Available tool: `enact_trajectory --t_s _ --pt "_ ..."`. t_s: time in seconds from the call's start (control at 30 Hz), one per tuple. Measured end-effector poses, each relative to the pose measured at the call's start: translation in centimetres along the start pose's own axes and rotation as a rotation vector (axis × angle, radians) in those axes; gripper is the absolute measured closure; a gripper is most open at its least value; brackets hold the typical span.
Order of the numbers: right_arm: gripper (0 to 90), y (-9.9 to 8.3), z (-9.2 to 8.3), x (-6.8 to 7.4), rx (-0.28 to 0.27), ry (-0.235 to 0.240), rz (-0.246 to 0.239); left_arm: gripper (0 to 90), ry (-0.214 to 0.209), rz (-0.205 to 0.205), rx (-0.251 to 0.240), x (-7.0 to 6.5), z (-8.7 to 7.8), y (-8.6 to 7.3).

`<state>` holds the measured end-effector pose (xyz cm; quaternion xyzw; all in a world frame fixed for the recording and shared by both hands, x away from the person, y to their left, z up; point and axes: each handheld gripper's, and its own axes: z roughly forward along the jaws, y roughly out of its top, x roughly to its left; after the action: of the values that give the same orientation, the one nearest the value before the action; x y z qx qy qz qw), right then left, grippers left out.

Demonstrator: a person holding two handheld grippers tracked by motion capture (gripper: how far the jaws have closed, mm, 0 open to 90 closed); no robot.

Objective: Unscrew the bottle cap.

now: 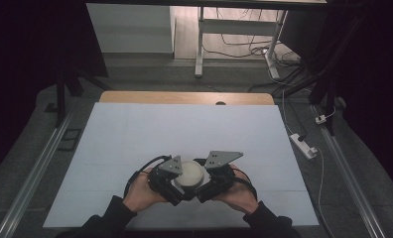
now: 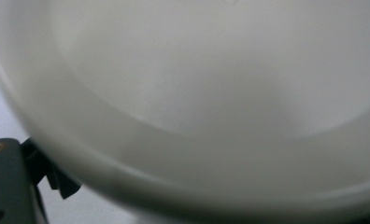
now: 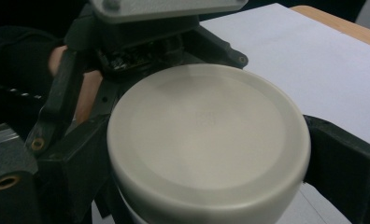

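Note:
A white round jar (image 1: 190, 173) with a flat lid (image 3: 206, 135) is held near the table's front edge, between both grippers. My right gripper (image 3: 206, 186) has its black jaws pressed on opposite sides of the lid's rim, shut on it. My left gripper (image 1: 173, 179) comes in from the other side. Its jaws reach around the jar under the lid, and one black finger (image 2: 5, 182) shows at the lower left below the lid's rim (image 2: 141, 177). The jar's body is mostly hidden under the lid.
A white sheet (image 1: 184, 129) covers the table, and a wooden edge (image 1: 184, 97) shows at the far side. A power strip (image 1: 303, 145) and cables lie on the floor to the right. Desk legs (image 1: 199, 44) stand beyond the table.

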<state>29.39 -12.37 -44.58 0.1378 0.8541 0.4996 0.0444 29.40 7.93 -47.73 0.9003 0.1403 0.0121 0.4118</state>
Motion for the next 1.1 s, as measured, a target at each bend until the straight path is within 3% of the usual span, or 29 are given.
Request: enact_trajectory --t_s 0.1,0.2,0.33,0.37,0.6,0.7,0.97,1.0,1.1 --pt "7.7 -0.04 -0.10 -0.28 -0.002 0.033 -0.013 7.5 -0.024 0.009 -0.002 0.25 -0.15 -0.14" --pt "7.7 -0.04 -0.06 -0.50 0.000 0.048 -0.019 7.5 -0.020 0.006 -0.002 0.34 -0.12 -0.20" --pt "7.2 -0.08 0.11 -0.41 -0.006 0.022 -0.009 7.5 0.009 -0.004 0.006 0.27 -0.01 -0.11" --pt "6.5 -0.03 0.39 -0.31 -0.005 0.003 0.012 7.5 0.029 -0.007 0.011 0.11 0.08 -0.01" --pt "6.6 -0.06 0.78 -0.05 -0.014 -0.015 0.005 7.5 0.040 0.000 0.016 -0.10 0.07 0.17" --pt "6.8 -0.05 0.78 0.12 -0.014 -0.008 -0.015 7.5 0.014 0.024 0.016 -0.16 0.08 0.13" --pt "7.0 -0.07 0.54 -0.10 -0.019 0.069 -0.035 7.5 -0.057 0.076 0.006 -0.06 -0.03 0.07" --pt "7.1 -0.09 0.49 -0.20 -0.022 0.103 -0.042 7.5 -0.081 0.089 0.005 -0.04 -0.06 0.03" --pt "7.1 -0.15 0.44 -0.33 -0.022 0.147 -0.050 7.5 -0.102 0.107 0.002 -0.06 -0.04 -0.03"
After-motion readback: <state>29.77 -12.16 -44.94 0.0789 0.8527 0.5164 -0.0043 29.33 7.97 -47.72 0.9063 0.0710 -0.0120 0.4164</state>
